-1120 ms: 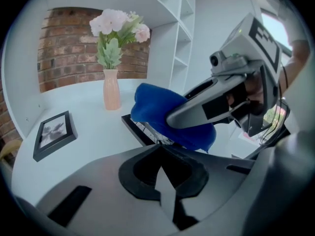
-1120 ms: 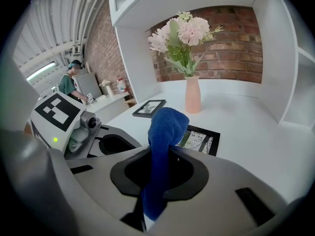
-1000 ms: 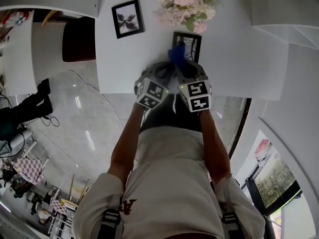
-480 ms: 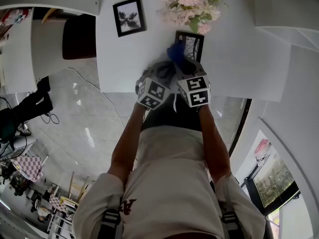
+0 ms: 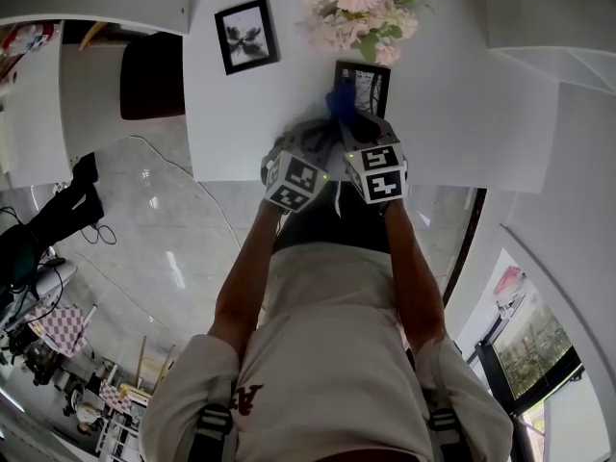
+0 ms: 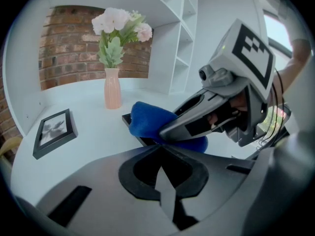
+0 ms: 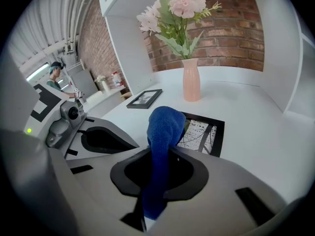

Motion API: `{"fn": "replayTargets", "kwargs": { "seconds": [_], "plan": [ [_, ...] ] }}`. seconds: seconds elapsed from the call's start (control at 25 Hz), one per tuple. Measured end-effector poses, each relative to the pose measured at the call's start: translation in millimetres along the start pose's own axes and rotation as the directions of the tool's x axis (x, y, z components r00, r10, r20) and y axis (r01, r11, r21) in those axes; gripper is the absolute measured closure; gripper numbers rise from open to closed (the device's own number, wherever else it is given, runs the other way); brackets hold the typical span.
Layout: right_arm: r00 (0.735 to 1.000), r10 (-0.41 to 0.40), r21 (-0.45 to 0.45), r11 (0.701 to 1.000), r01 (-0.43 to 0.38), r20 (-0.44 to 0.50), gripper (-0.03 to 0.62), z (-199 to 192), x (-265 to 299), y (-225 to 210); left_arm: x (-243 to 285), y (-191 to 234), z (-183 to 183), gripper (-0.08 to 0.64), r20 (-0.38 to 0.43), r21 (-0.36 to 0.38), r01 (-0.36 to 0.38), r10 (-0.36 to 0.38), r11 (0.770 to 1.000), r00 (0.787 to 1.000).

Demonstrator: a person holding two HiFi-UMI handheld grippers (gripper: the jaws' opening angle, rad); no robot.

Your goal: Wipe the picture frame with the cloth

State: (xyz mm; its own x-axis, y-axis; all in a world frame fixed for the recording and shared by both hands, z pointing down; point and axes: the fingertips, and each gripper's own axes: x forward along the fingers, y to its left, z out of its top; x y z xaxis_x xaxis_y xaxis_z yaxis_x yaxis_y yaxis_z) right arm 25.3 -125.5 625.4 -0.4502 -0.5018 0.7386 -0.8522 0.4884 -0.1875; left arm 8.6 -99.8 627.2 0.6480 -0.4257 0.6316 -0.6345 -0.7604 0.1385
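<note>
A black picture frame (image 7: 205, 130) with a line drawing lies flat on the white table (image 5: 452, 114), in front of the vase. My right gripper (image 7: 162, 154) is shut on a blue cloth (image 7: 165, 127), whose bunched end hangs over the frame's near left edge. In the head view the cloth (image 5: 339, 104) touches the frame (image 5: 366, 85) at its near corner. My left gripper (image 6: 161, 145) is shut and holds nothing. It sits just left of the right gripper (image 6: 231, 87), with the cloth (image 6: 147, 121) right ahead of its tips.
A pink vase (image 7: 191, 80) of pink flowers (image 5: 356, 8) stands just behind the frame. A second black frame (image 5: 246, 35) lies further left on the table. White shelving (image 6: 184, 38) rises at the table's far side. A person (image 7: 54, 75) stands in the background.
The right gripper with the cloth has edged slightly forward toward the frame. The left gripper has barely moved.
</note>
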Motion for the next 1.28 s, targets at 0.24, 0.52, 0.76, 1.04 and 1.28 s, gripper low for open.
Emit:
{"fn": "replayTargets", "kwargs": {
  "seconds": [0.24, 0.52, 0.76, 1.04, 1.28],
  "plan": [
    [1.0, -0.027, -0.008, 1.0, 0.026, -0.016, 0.541, -5, -8, -12, 0, 0, 0, 0.563, -0.003, 0.003, -0.003, 0.003, 1.0, 1.0],
    [0.998, -0.064, -0.024, 0.998, 0.064, -0.026, 0.541, -12, -17, -28, 2, 0, -1, 0.564, -0.006, 0.003, -0.01, 0.01, 1.0, 1.0],
    [0.995, -0.096, -0.025, 0.995, 0.095, -0.032, 0.541, -18, -29, -42, 1, 0, -1, 0.565, -0.006, 0.002, -0.015, 0.015, 1.0, 1.0],
    [0.992, -0.124, -0.009, 0.992, 0.124, -0.029, 0.541, -20, -41, -53, 0, 1, 0, 0.563, -0.009, 0.004, -0.021, 0.021, 1.0, 1.0],
    [0.982, -0.181, -0.019, 0.983, 0.18, -0.06, 0.541, -27, -53, -72, 0, 0, -1, 0.565, -0.005, -0.002, -0.017, 0.017, 1.0, 1.0]
  ]
}}
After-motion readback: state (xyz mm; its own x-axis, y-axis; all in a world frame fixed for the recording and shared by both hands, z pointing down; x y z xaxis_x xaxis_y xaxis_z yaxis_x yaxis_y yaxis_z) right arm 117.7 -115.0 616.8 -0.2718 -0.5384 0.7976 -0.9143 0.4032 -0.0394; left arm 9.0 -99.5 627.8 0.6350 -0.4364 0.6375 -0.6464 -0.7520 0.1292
